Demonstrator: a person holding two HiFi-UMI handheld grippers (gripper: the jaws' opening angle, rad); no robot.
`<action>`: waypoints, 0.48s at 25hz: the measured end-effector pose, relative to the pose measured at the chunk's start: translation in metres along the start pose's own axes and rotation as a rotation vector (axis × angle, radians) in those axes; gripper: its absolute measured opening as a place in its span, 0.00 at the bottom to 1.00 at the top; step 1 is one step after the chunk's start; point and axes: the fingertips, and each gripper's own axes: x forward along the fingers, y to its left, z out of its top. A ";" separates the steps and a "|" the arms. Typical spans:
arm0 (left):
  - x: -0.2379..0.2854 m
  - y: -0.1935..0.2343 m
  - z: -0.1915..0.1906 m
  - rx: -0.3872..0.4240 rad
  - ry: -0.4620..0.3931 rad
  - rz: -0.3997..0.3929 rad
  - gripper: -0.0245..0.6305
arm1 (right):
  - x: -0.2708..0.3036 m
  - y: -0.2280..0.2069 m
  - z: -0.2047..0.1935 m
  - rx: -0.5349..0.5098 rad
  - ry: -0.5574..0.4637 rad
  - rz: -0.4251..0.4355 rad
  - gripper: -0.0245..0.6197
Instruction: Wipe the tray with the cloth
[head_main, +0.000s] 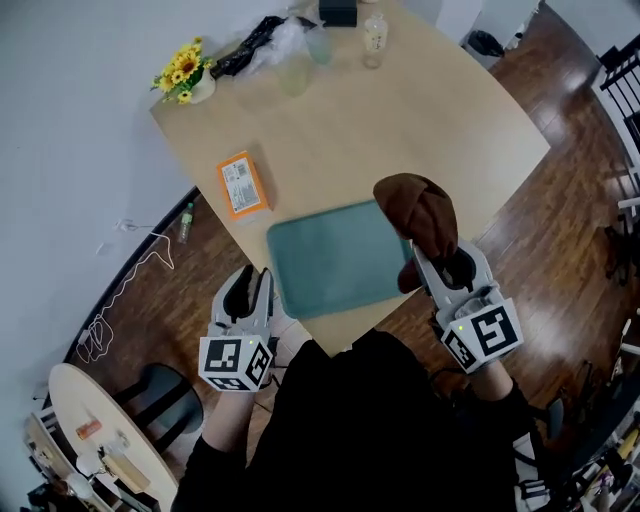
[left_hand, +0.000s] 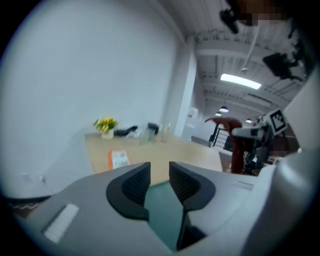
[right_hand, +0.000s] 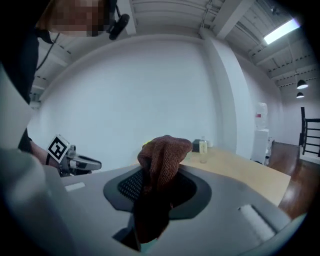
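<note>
the flat teal rectangular tray (head_main: 335, 260) is lying at the near edge of the pale wooden table (head_main: 400, 110), in the lower middle of the head view. the right gripper (head_main: 440, 265), at the tray's right end, is clamping the bunched brown knitted cloth (head_main: 420, 215) between its jaws; the cloth is sticking out past the tips and covering the tray's upper right corner, though whether it is touching the tray is not clear. the left gripper (head_main: 250, 290) is sitting just beside the tray's left edge with its jaws a little apart, pressing on nothing, and in its own view the teal surface is showing through the gap.

the flat orange box (head_main: 243, 185) is lying just up and left of the tray, apart from it. well away, along the table's far edge at the top of the frame, the small bunch of yellow flowers (head_main: 182, 72), a dark crumpled bundle (head_main: 245, 48), a clear cup (head_main: 295, 75) and a clear bottle (head_main: 375, 35) are standing. a small round side table (head_main: 90, 430) is showing in the lower left corner.
</note>
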 end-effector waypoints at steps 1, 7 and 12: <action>-0.013 -0.017 0.035 0.050 -0.098 -0.042 0.19 | -0.005 0.014 0.013 -0.007 -0.033 0.030 0.21; -0.050 -0.075 0.112 0.236 -0.330 -0.147 0.16 | -0.017 0.058 0.050 -0.061 -0.137 0.093 0.21; -0.048 -0.061 0.096 0.196 -0.270 -0.121 0.16 | -0.015 0.035 0.049 -0.098 -0.115 0.037 0.21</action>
